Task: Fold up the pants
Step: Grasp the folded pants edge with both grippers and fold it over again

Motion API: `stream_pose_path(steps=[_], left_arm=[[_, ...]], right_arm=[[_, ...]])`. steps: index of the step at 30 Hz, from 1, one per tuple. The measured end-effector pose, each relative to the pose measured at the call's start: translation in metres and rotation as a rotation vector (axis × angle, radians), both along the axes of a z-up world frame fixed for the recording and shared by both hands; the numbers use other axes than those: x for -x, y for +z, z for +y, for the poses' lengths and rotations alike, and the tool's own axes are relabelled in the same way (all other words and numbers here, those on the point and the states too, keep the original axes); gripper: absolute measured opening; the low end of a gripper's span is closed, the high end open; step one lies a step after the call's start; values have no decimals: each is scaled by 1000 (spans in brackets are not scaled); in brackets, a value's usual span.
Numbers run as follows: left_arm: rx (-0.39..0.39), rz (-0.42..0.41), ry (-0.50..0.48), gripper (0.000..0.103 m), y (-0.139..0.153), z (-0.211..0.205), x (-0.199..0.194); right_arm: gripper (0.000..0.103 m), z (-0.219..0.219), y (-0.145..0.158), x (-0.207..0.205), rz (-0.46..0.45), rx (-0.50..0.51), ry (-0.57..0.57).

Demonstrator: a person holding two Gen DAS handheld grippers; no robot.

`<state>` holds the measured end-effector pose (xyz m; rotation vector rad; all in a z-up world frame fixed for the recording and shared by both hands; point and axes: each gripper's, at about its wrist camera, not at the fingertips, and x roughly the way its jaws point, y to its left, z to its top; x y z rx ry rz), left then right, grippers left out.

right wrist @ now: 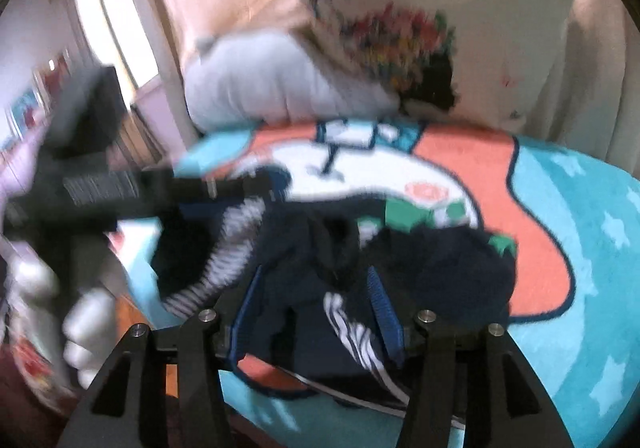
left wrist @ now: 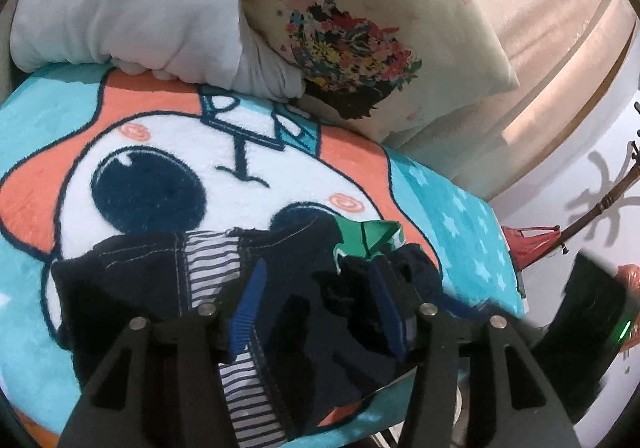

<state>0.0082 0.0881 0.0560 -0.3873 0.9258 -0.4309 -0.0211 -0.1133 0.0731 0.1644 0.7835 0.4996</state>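
Observation:
Dark navy pants [left wrist: 132, 280] with a striped inner band and a green patch [left wrist: 368, 236] lie crumpled on a cartoon fleece blanket [left wrist: 192, 151]. My left gripper [left wrist: 316, 308] hangs just over the heap, its blue pads [left wrist: 248, 308] apart, with loose cloth lying between them and no pinch. In the blurred right wrist view the same pants [right wrist: 440, 268] lie under my right gripper [right wrist: 314, 312], which is also open over the fabric. The left gripper's black body [right wrist: 120, 187] reaches in from the left, held by a white-gloved hand [right wrist: 84, 320].
A pale blue-white pillow [left wrist: 120, 7] and a floral cushion [left wrist: 360, 27] lean at the far end of the blanket. The bed's edge [left wrist: 508, 268] drops off on the right beside red items. The right gripper's black body [left wrist: 592, 312] shows at that edge.

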Motion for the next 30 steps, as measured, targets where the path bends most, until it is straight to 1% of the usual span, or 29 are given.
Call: stream_pose_path(steps=[1, 3, 4, 7, 8, 10, 12, 13, 15, 17, 19, 20, 21, 23, 24, 27, 30], left_arm=[[-10, 6, 4, 53, -4, 0, 0], [-9, 22, 4, 53, -11, 1, -2], [-10, 34, 2, 53, -15, 1, -3], [-26, 71, 10, 53, -27, 3, -4], [-29, 83, 9, 53, -30, 4, -4], [-25, 100, 6, 53, -35, 7, -2], [-10, 101, 3, 53, -32, 14, 3], [-3, 87, 2, 53, -27, 18, 6], [2, 41, 5, 53, -14, 28, 15], [7, -5, 30, 54, -2, 43, 23], [6, -32, 80, 57, 5, 59, 29], [7, -42, 103, 57, 6, 66, 31], [11, -49, 129, 57, 6, 74, 33], [21, -42, 171, 57, 2, 89, 35], [24, -29, 196, 57, -3, 96, 36], [28, 3, 244, 57, -16, 113, 40], [37, 21, 272, 57, -28, 125, 47]], right_arm=[[55, -5, 3, -4, 1, -8, -27], [38, -7, 3, -11, 12, 5, -68], [37, -6, -2, -18, 36, 8, -80], [37, 0, -24, -40, 138, -35, -65], [37, 5, -37, -48, 190, -42, -56], [37, 11, -54, -57, 259, -54, -34], [38, 14, -54, -53, 245, -52, -46], [38, 17, -49, -51, 237, -27, -36], [38, 19, -37, -45, 200, -19, -23], [38, 19, -27, -36, 184, -50, -8], [38, 21, -25, -31, 180, -91, 17], [42, 24, -27, -31, 187, -98, 28], [46, 29, -35, -32, 207, -94, 42], [46, 38, -52, -38, 256, -70, 50], [46, 41, -56, -40, 265, -65, 56], [46, 44, -43, -37, 244, -38, 54], [48, 52, -23, -31, 201, -5, 67]])
